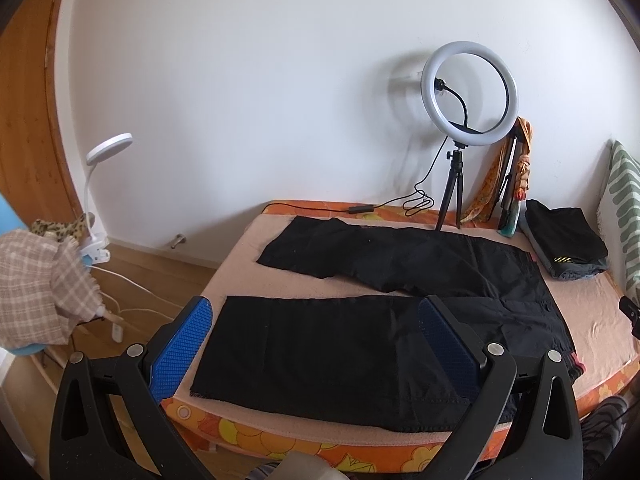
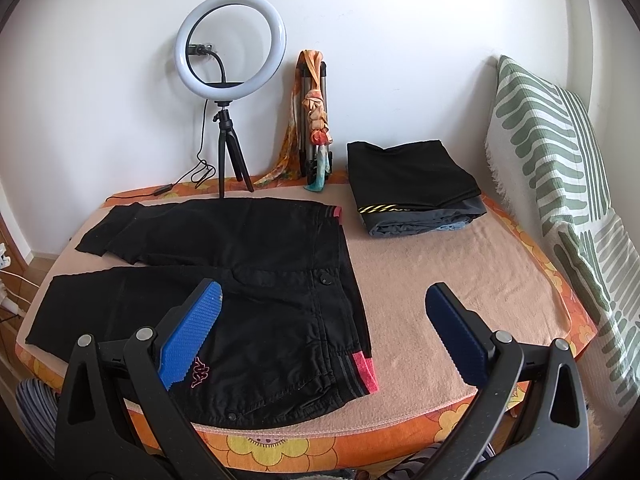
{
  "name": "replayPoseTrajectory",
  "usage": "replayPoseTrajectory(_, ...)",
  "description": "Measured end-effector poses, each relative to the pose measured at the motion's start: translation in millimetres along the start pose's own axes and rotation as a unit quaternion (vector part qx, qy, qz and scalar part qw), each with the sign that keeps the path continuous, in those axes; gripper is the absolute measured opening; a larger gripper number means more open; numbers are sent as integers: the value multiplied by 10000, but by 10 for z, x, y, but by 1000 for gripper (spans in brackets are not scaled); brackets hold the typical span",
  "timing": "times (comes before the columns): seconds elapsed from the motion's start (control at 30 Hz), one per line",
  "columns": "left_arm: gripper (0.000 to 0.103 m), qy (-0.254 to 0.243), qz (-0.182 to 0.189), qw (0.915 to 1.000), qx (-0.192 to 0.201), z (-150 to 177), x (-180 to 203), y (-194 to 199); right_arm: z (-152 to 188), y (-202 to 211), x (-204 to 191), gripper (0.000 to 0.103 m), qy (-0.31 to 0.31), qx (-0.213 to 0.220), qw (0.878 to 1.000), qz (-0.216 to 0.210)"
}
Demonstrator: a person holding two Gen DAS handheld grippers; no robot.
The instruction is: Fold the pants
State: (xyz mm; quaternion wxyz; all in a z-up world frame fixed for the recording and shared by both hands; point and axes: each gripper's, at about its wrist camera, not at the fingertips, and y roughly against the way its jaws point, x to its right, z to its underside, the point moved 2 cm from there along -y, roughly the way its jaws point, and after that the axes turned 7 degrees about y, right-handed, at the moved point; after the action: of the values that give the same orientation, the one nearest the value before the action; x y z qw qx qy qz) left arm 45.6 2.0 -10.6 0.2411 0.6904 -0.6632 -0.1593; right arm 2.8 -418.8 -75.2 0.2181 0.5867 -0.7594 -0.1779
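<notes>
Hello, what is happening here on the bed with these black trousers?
A person holds a two-finger gripper in each hand above a pair of black pants laid flat on the bed, legs spread apart. Both the left gripper and right gripper have their jaws open and hold nothing. No fold is made yet. A stack of folded clothes lies near the wall.

Black pants flat, left hand-held gripper spread

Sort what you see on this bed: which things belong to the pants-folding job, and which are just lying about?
Job: pants, left gripper, right gripper.

Lying about: ring light, folded stack, scarf, pillow, desk lamp.
</notes>
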Motion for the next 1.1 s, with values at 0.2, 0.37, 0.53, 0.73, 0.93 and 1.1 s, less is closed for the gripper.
replayPoseTrajectory(0.2,102,-127,112,9998,-125,-36,-61,-243,-121,-161,-19,103,171,32,9998,-61)
replayPoseTrajectory(0.37,102,-164,486,9986,-99,-140,-157,-461,-285,-392,15,103,230,-19,9992,-319)
replayPoseTrajectory(0.53,102,-252,531,9978,-314,-287,-207,-833,-460,-672,53,103,286,-133,9981,-532)
replayPoseTrajectory(0.73,94,-113,771,9941,-758,-457,-290,-1409,-689,-1098,25,103,470,-327,9950,-814)
replayPoseTrajectory(0.93,92,-193,797,9912,-1041,-656,-294,-1988,-968,-1674,17,99,761,-463,9921,-884)
replayPoseTrajectory(1.1,92,-109,819,9868,-1392,-837,-322,-2546,-1177,-2231,-33,99,874,-567,9885,-1095)
